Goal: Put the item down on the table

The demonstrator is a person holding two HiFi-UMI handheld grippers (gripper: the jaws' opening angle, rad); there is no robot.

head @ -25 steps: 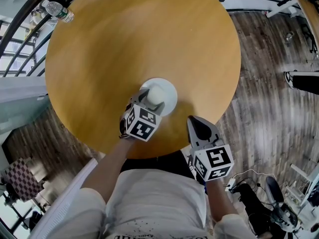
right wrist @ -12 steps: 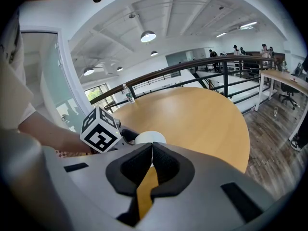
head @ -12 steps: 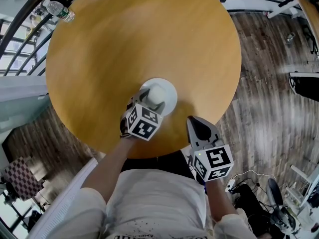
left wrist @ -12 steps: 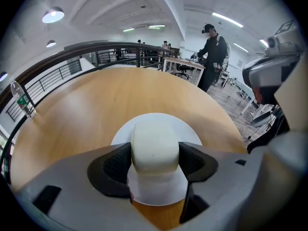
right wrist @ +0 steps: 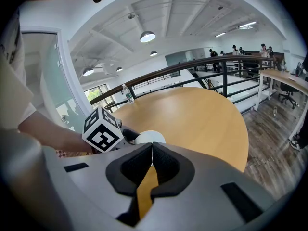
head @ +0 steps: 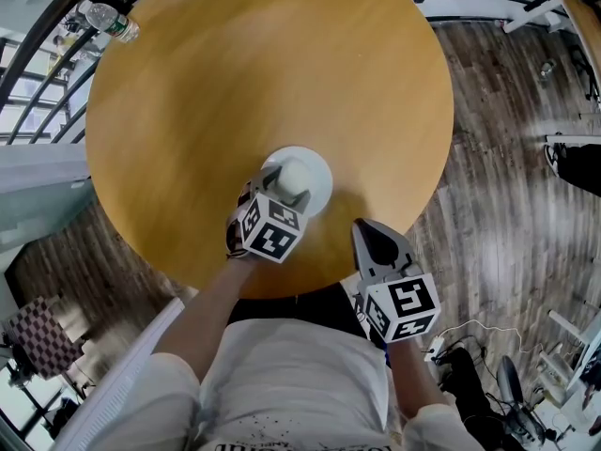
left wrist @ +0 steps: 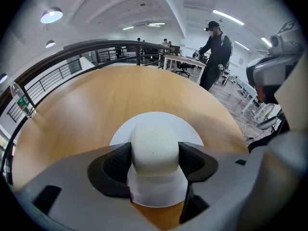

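The item is white, with a round flat base (head: 316, 181) and a rounded knob (left wrist: 155, 148) on top. My left gripper (head: 293, 178) is shut on the knob, its dark pads (left wrist: 114, 163) pressing both sides in the left gripper view. The base sits low over the round wooden table (head: 282, 64), near its front edge; I cannot tell whether it touches the wood. My right gripper (head: 368, 228) hovers at the table's near edge to the right, shut with nothing in it, its jaw tips meeting (right wrist: 152, 150).
A plastic water bottle (head: 108, 22) stands at the table's far left rim, next to a dark railing (head: 38, 36). Wood floor (head: 507, 158) lies to the right. A person (left wrist: 216, 52) stands beyond the table by some desks.
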